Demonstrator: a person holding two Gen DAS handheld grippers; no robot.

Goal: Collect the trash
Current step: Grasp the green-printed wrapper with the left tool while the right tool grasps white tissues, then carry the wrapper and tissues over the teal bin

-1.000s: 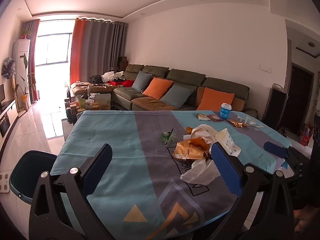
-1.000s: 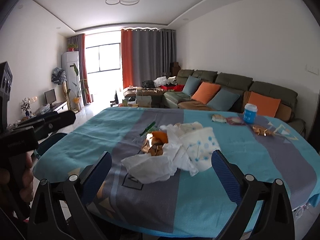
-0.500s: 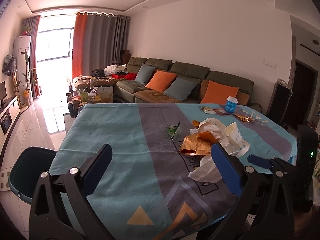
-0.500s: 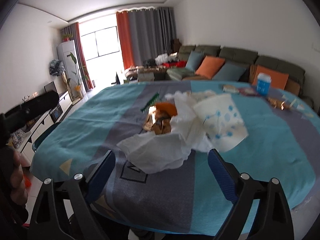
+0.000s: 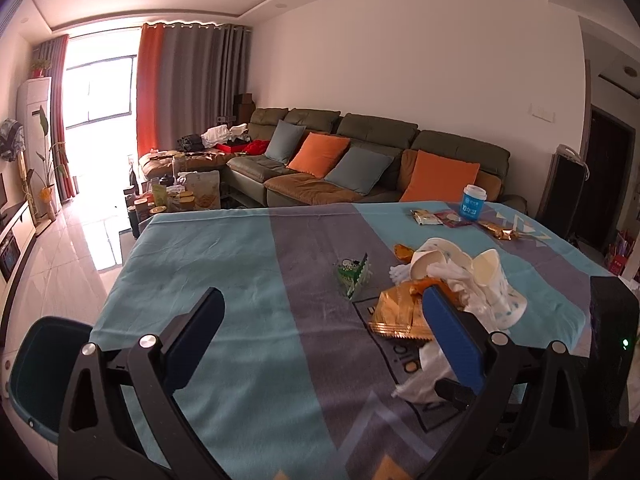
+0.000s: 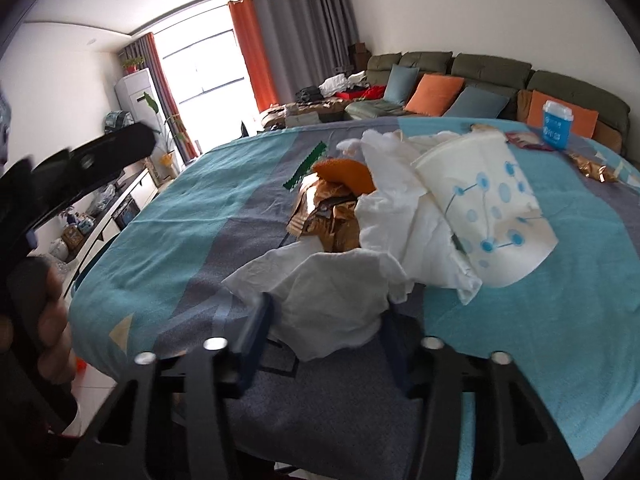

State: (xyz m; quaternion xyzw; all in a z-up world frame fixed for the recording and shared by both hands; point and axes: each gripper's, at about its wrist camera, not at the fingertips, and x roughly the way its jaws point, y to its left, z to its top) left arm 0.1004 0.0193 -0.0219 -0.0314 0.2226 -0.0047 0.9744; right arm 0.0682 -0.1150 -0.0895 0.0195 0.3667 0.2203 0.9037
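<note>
A heap of trash lies on the table: a crumpled white tissue, gold wrappers, an orange scrap and a crushed white paper cup with blue dots. My right gripper is at the near edge of the heap, its jaws narrowed around the tissue. My left gripper is open and empty above the cloth, left of the heap. A green wrapper lies by itself.
A dark teal bin stands on the floor beside the table's left corner. A blue cup, snack packets and a gold wrapper lie at the table's far right. A sofa stands behind.
My right gripper moved forward and down to the heap, and its jaws closed in around the white tissue. My left gripper moved slightly forward and stayed open.
</note>
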